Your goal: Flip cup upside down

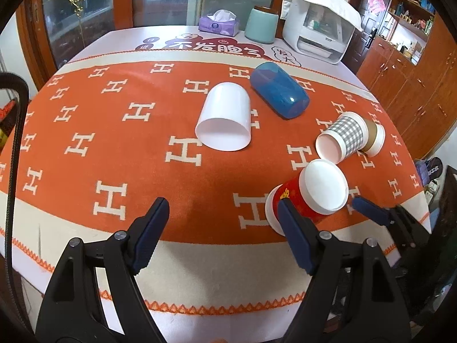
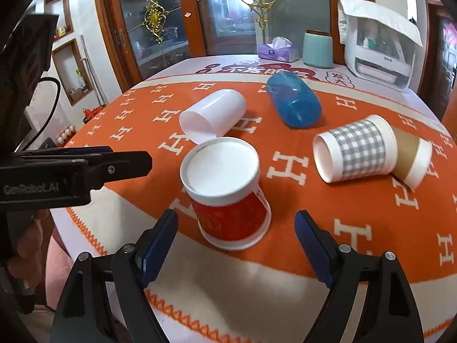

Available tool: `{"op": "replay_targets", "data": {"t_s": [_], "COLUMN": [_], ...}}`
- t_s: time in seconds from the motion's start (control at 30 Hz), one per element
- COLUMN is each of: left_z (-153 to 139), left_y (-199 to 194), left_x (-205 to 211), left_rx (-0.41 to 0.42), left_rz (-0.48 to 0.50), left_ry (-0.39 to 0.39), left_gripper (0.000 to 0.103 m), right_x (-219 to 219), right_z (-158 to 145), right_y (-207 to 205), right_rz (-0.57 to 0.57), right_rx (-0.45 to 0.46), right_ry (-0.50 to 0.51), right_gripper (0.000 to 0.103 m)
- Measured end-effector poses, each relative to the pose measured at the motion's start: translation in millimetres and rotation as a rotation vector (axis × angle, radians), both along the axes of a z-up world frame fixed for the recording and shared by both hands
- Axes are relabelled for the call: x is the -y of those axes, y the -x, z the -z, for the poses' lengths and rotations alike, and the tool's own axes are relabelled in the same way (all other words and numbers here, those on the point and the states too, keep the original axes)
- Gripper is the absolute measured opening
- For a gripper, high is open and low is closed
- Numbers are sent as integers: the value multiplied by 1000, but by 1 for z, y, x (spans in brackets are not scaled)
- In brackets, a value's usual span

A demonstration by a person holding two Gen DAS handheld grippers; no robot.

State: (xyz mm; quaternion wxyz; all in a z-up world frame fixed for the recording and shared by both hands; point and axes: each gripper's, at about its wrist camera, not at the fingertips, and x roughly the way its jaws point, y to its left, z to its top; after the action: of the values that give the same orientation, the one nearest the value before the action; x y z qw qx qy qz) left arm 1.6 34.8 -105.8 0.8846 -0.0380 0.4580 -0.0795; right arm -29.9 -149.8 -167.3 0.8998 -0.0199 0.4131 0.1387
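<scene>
A red paper cup (image 2: 228, 197) stands upside down on the orange cloth (image 2: 285, 148), white base up; it also shows in the left wrist view (image 1: 308, 197). My right gripper (image 2: 237, 223) is open, its fingers either side of the cup just in front of it, not touching. My left gripper (image 1: 222, 214) is open and empty, left of the cup. A white cup (image 1: 225, 117), a blue cup (image 1: 280, 90), a grey-checked cup (image 1: 341, 137) and a brown-banded cup (image 1: 374, 138) lie on their sides.
At the table's far edge stand a tissue box (image 1: 218, 24), a teal canister (image 1: 261, 25) and a white appliance (image 1: 320, 28). Wooden cabinets (image 1: 405, 65) are to the right. The near table edge lies just under both grippers.
</scene>
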Motion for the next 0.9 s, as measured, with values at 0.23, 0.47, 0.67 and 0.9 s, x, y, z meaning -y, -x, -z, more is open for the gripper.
{"op": "replay_targets", "data": {"t_s": [0.23, 0.47, 0.67, 0.9], "left_z": [-12, -45, -85, -118], "left_y": [8, 17, 24, 30], "left_x": [5, 20, 35, 46], "left_rx": [4, 43, 137, 204], "left_rz": [9, 40, 46, 24], "left_ry": [6, -1, -48, -77], "left_gripper": [76, 77, 83, 83], "right_x": [33, 51, 57, 58], "right_z": [-31, -79, -128, -172], "right_y": [24, 34, 31, 35], "right_rz": [89, 156, 191, 229], "right_rx": [44, 55, 36, 62], "right_ry": [-13, -20, -49, -40], "right_gripper": [85, 85, 85, 85]}}
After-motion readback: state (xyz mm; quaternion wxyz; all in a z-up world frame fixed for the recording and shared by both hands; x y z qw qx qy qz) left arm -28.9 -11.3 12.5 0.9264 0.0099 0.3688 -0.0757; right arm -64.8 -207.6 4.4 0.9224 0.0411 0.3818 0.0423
